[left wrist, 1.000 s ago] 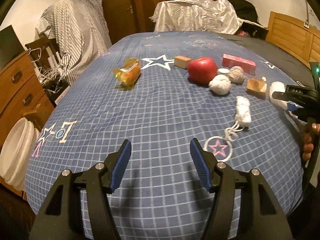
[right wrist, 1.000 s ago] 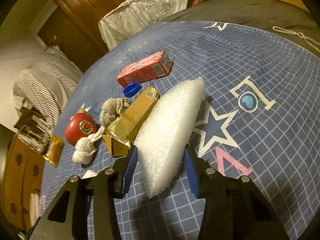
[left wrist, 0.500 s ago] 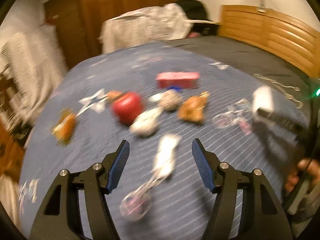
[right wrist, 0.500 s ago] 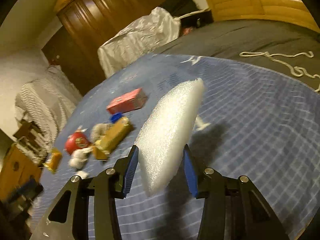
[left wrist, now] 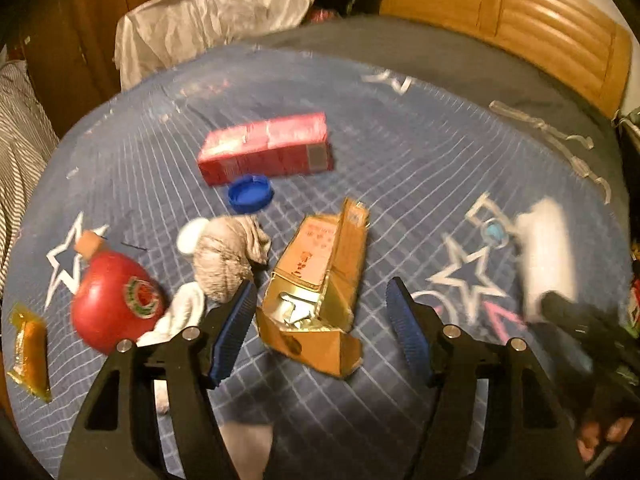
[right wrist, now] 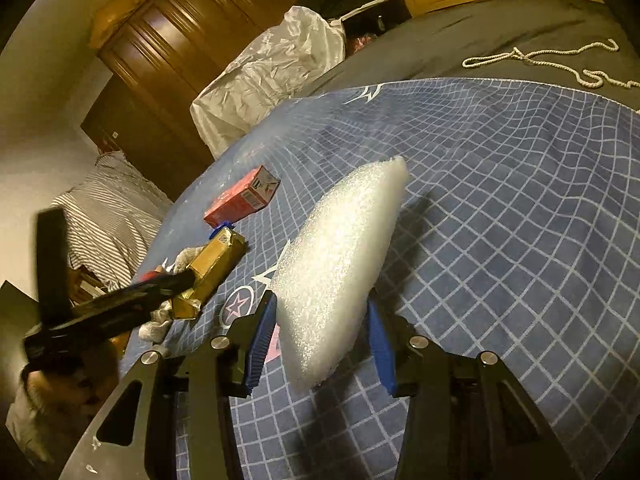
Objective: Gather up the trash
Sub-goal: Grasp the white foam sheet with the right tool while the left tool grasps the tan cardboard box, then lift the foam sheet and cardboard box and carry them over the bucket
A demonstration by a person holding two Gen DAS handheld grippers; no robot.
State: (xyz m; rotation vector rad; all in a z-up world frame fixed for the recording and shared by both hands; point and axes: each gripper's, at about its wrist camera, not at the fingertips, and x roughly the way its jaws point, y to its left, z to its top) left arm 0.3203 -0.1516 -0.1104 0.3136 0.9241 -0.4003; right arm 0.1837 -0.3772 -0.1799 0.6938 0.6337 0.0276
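Left gripper [left wrist: 320, 330] fingers have just been opening and stand wide and empty around the near end of the torn gold carton [left wrist: 320, 292], which lies on the bed [left wrist: 420, 168]. Right gripper [right wrist: 322, 344] fingers clamp the white foam sheet [right wrist: 340, 272], lifted clear. Recommend lowering the left squarely over the carton's body before closing, avoiding the grey cloth ball [left wrist: 228, 258] just beside it.

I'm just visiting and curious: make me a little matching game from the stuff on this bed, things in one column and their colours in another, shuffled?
Things:
1. bottle cap
2. foam sheet
3. opened carton
4. long box

Colours:
A. gold
B. red
C. white
D. blue

Pairs: 1-D, 2-C, 3-A, 4-B
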